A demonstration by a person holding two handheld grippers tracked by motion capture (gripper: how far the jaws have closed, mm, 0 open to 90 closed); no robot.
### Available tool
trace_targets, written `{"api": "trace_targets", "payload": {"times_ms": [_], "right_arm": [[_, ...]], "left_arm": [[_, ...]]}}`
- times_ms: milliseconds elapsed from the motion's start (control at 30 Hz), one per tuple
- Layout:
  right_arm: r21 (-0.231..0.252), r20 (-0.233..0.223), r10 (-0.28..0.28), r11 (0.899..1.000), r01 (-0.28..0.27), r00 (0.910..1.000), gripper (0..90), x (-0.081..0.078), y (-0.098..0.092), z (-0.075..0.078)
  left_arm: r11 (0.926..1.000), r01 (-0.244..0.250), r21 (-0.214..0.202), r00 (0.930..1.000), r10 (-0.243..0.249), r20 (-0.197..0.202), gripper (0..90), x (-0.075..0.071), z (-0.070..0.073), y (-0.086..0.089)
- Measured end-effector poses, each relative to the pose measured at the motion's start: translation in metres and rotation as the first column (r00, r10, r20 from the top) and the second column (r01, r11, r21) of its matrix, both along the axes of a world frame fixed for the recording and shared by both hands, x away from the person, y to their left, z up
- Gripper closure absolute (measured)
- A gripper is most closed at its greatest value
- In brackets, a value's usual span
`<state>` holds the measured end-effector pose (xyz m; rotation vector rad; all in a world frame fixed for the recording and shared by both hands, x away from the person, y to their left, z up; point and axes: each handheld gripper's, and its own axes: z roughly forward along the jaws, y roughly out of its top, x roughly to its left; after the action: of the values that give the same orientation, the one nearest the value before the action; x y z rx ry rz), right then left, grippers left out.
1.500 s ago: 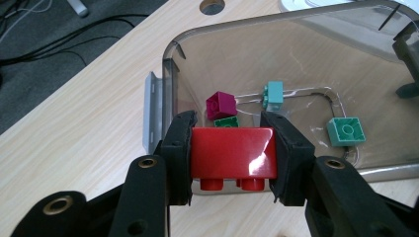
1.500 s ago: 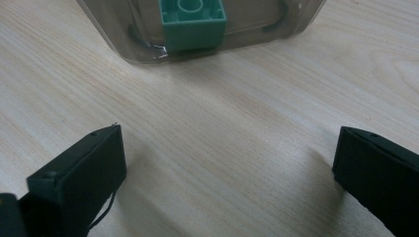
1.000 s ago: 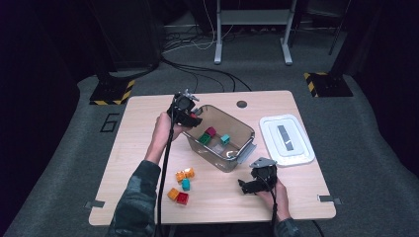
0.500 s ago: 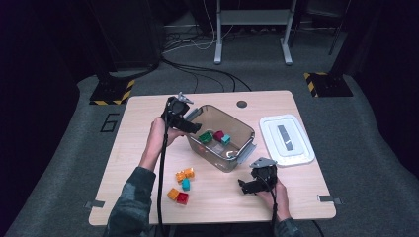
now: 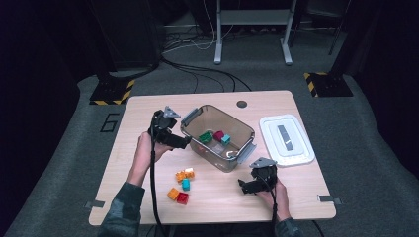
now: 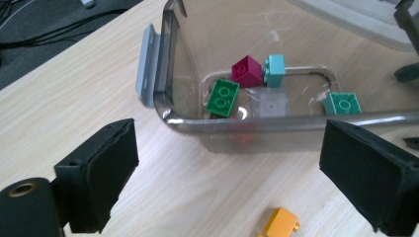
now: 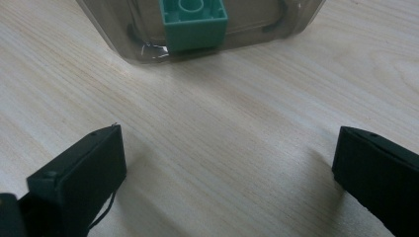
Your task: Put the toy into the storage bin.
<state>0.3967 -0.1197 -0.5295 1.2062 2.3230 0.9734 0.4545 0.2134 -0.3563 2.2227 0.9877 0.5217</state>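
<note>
The left gripper sits just at the 9 o'clock side of the clear plastic rectangular bin, right by its wall. Its jaws have just been opening and stand wide apart now with nothing between them, just bare wooden table and the bin's rim ahead.

Inside the bin: a green two-stud brick, a dark pink brick tipped on an edge, a light teal brick touching the pink one, and a teal-green brick off toward 3 o'clock in the left gripper view.

The right gripper rests near the table's 5 o'clock edge, jaws spread wide and empty, pointing at the bin's near wall.

A loose bunch of small bricks lies at about 7 o'clock from the bin: orange, teal, red, maybe a yellow one, hard to say at this size.

The white flat plastic lid lies at the bin's 3 o'clock, apart from it.
</note>
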Motion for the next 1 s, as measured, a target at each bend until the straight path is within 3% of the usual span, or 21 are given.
{"api": "trace_targets", "payload": {"times_ms": [300,567,1000], "right_arm": [[-0.002,0.001,-0.002,1.0,0.002,1.0,0.0,0.0,0.0,0.0],[0.001,-0.001,-0.004,1.0,0.004,1.0,0.0,0.0,0.0,0.0],[-0.008,0.012,0.009,1.0,-0.009,0.9999,0.0,0.001,-0.001,0.0]], "left_arm": [[0.9992,-0.038,0.014,0.9993,0.038,-0.007,3.8,-0.022,-0.02,0.024],[0.9965,-0.083,-0.005,0.9962,0.083,-0.025,2.5,-0.042,-0.044,0.047],[0.9927,-0.116,-0.034,0.991,0.113,-0.072,2.1,-0.062,-0.084,0.06]]}}
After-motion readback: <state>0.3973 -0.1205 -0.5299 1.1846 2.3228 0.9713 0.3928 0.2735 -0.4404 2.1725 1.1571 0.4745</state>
